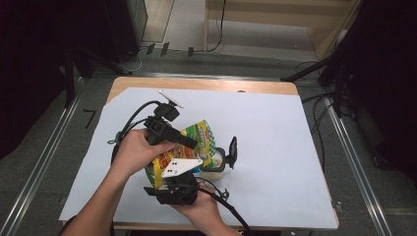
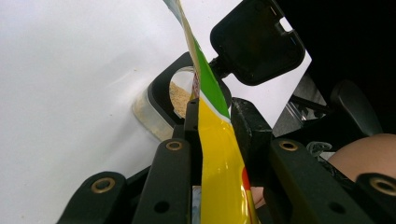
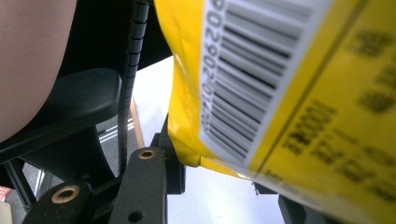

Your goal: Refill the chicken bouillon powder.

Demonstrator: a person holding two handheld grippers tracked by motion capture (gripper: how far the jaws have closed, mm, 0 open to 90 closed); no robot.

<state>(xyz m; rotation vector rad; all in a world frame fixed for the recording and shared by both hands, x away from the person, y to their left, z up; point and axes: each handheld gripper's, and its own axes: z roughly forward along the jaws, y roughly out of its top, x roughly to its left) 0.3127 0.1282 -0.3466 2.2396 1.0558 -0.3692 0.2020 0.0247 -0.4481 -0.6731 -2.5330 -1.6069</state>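
Pinching the yellow-and-green bag edge-on, the left claw is clenched on the foil, both jaws flat against its two faces. From that claw the bag's mouth runs up and away toward the open tub, which sits on the white worktop just past the jaw tips, crumbly tan powder visible inside and its black lid flipped up on the far side. Seen from above, the bag tilts with its long axis slanting from the person's side down toward the tub, the mouth directly over the rim; that alignment is what any pour turns on. The right claw comes in from below at the bag's bottom end; in its own view the barcode face hangs between the jaws, but whether the pads press it I cannot tell. The left claw is nearer the mouth, so it likely steers the tilt. Count: one bag, one tub, one lid, two claws, one worktop.
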